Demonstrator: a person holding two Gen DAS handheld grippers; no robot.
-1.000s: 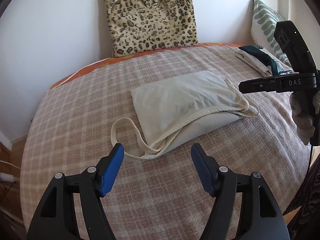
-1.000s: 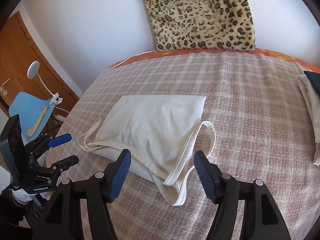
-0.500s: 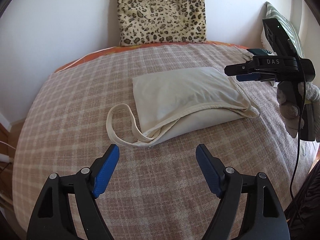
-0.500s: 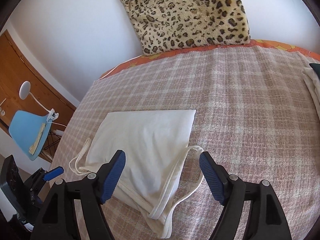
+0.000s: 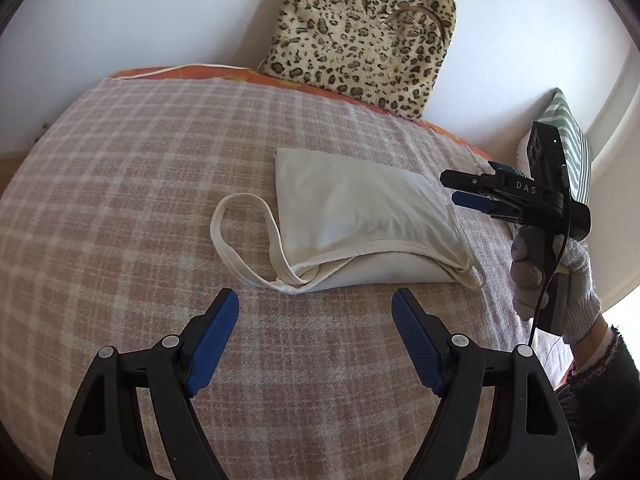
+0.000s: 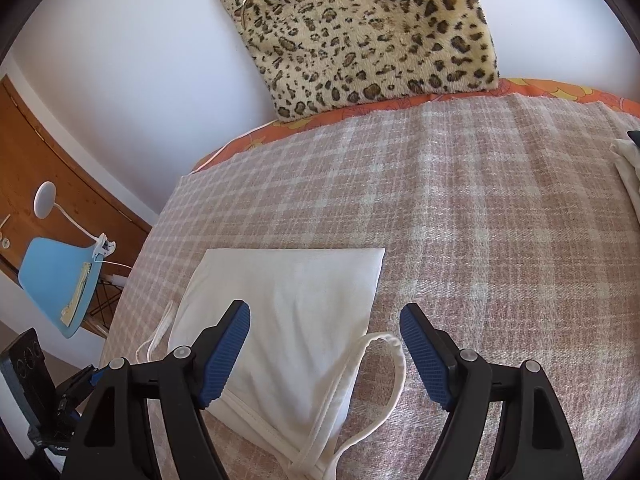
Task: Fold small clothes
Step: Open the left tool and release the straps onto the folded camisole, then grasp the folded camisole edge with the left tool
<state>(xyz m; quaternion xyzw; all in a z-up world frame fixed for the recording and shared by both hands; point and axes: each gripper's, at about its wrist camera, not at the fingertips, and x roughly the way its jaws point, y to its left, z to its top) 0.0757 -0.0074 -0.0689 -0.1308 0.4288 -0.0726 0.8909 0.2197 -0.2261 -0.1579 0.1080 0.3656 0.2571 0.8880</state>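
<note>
A cream strappy top [image 5: 360,216] lies folded on the plaid blanket [image 5: 120,200], with one strap loop [image 5: 224,224] spread out to its left. My left gripper [image 5: 315,304] hovers open just short of the top's near edge, with only blanket between its blue pads. In the right wrist view the same top [image 6: 288,304] lies under my right gripper [image 6: 324,312]. That gripper is open, with its left pad above the cloth and a strap loop [image 6: 394,360] near its right pad. The left wrist view also shows the right gripper [image 5: 468,192], held by a gloved hand [image 5: 560,276].
A leopard-print cushion [image 5: 360,32] leans on the white wall behind the bed. A green-striped pillow [image 5: 572,148] and folded clothes [image 6: 628,168] sit at the bed's right side. A blue chair [image 6: 56,276] with a clip lamp and a wooden door [image 6: 24,160] stand left of the bed.
The left view has rolled and shifted, so the top now sits tilted and the strap loop lies more to the left. The right gripper moved forward over the top and its jaws widened.
</note>
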